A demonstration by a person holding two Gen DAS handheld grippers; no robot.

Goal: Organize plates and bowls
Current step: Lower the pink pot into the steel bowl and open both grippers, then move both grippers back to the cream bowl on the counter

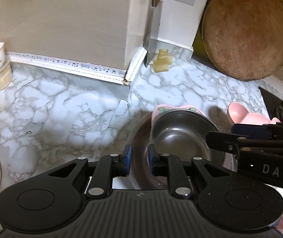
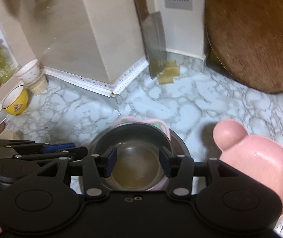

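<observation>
Open counter (image 1: 52, 103) left; right blocked — bear plate (image 2: 260, 162), cutting board (image 1: 248, 31).

grey-veined white marble counter (image 1: 62, 103), pink bear-shaped dish (image 2: 256, 158), yellow cup (image 2: 16, 101)

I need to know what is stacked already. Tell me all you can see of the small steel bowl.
The small steel bowl is round, plain, dull grey metal, upright and apparently empty. It sits nested in a pink floral dish, which rests inside a larger steel bowl on the marble counter. The right gripper hovers open above it.

A small steel bowl (image 2: 135, 158) sits nested in a pink floral dish (image 2: 162, 126) inside a larger steel bowl (image 1: 139, 134).
</observation>
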